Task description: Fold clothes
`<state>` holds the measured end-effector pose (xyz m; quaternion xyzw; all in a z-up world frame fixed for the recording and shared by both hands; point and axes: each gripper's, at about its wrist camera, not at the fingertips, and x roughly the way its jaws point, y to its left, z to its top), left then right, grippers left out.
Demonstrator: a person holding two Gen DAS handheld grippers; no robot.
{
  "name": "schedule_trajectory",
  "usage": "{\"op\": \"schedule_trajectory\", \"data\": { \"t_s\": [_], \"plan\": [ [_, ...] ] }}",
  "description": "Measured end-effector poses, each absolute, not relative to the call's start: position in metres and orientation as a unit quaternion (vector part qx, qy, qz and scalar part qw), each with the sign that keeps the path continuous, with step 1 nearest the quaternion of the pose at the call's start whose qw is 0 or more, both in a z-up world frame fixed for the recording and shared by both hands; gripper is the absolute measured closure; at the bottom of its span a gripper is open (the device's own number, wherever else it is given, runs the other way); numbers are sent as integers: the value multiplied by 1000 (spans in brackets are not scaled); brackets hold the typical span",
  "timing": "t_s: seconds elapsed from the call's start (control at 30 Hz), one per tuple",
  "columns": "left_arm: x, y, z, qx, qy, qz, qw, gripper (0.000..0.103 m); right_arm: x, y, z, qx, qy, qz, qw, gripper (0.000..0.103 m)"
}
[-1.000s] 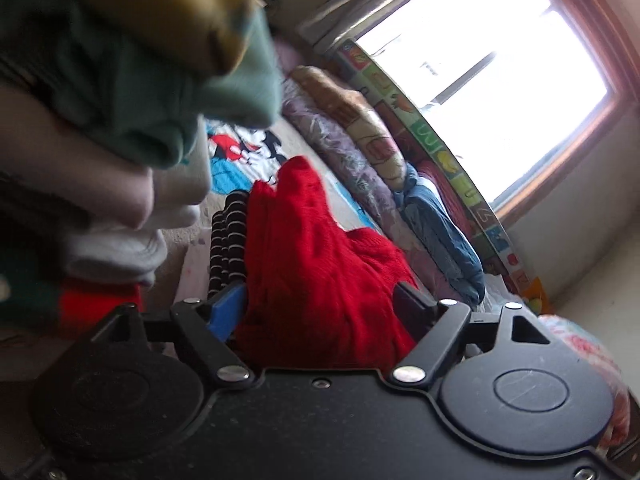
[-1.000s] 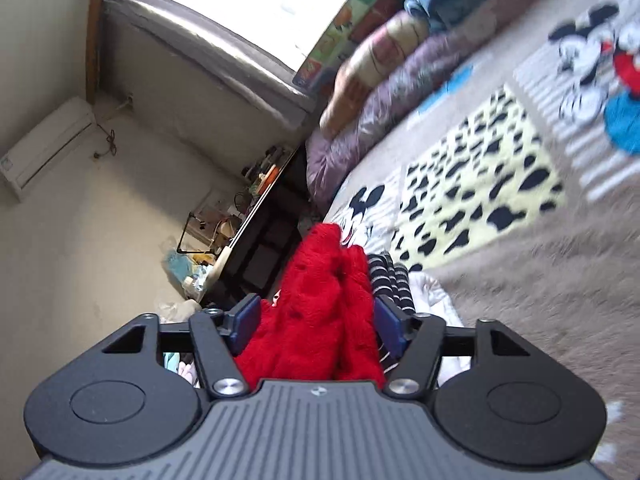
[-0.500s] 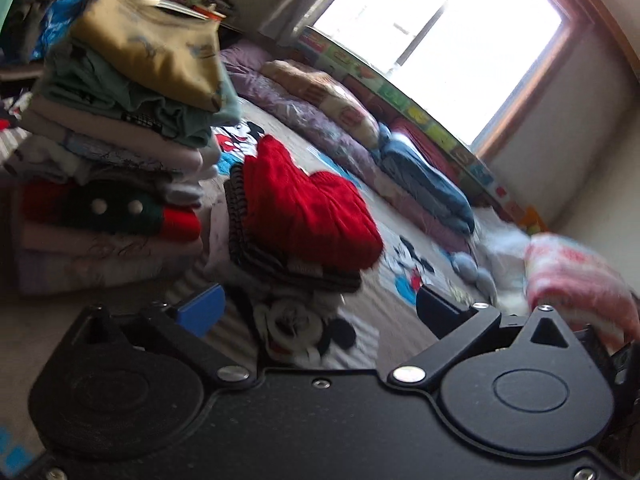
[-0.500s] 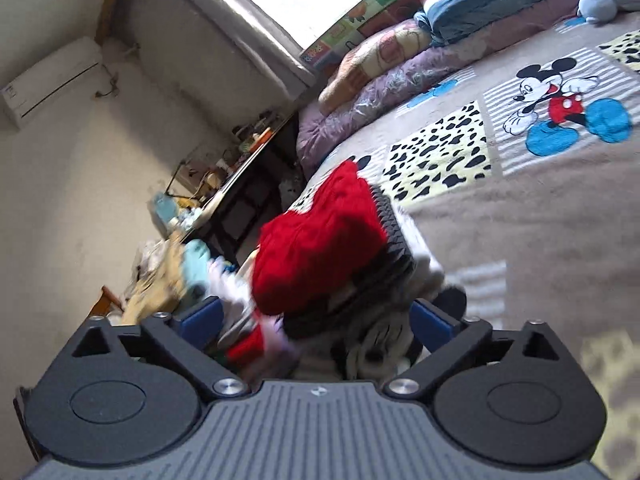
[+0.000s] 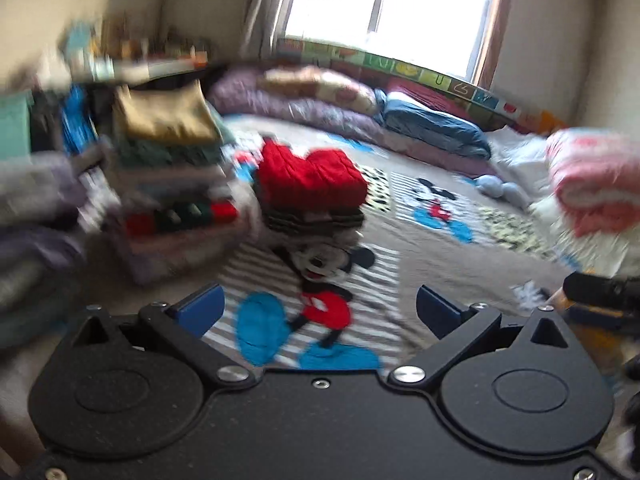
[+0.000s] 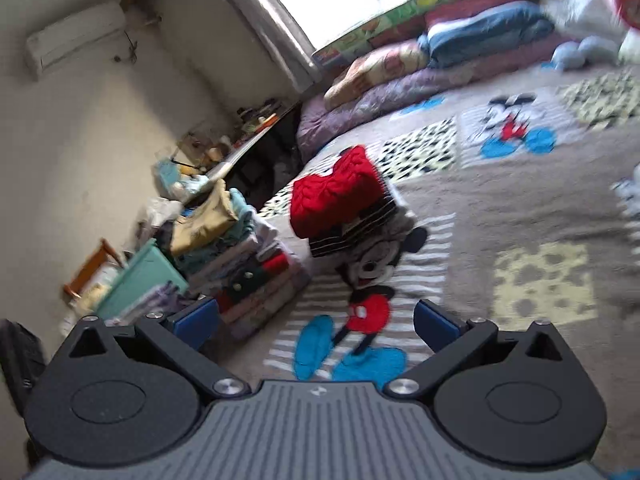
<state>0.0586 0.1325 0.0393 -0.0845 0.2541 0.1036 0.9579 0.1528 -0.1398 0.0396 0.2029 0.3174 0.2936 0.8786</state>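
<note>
A folded red knit sweater point(image 5: 310, 178) lies on top of a short pile that includes a black-and-white striped garment point(image 5: 314, 220), on the cartoon-mouse blanket point(image 5: 400, 280). The same red sweater point(image 6: 336, 196) shows in the right wrist view. To its left rises a tall stack of folded clothes point(image 5: 168, 184), topped by a mustard piece; the tall stack point(image 6: 236, 252) is also seen from the right wrist. My left gripper point(image 5: 318, 308) and right gripper point(image 6: 316, 320) are both open and empty, well back from the piles, above the blanket.
Rolled quilts and pillows point(image 5: 360, 112) line the far edge under the window. A pink-and-white bundle point(image 5: 596, 184) sits at the right. A cluttered desk point(image 6: 240, 136) and a teal box point(image 6: 140, 280) stand left of the stacks. Another gripper's dark part point(image 5: 604, 292) shows at the right edge.
Both grippers let go of the red sweater, opened wide and drew back and up from the pile. The sweater now lies on the striped garment.
</note>
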Motion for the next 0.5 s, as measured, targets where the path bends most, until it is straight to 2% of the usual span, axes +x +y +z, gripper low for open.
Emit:
{"op": "schedule_trajectory", "data": {
  "t_s": [0.2, 0.5],
  "plan": [
    [43, 124, 44, -43, 231, 124, 964, 0, 116, -116, 53, 102, 308, 254, 911, 0],
    [31, 120, 54, -13, 223, 132, 966, 0, 90, -83, 64, 34, 287, 217, 932, 0]
  ]
}}
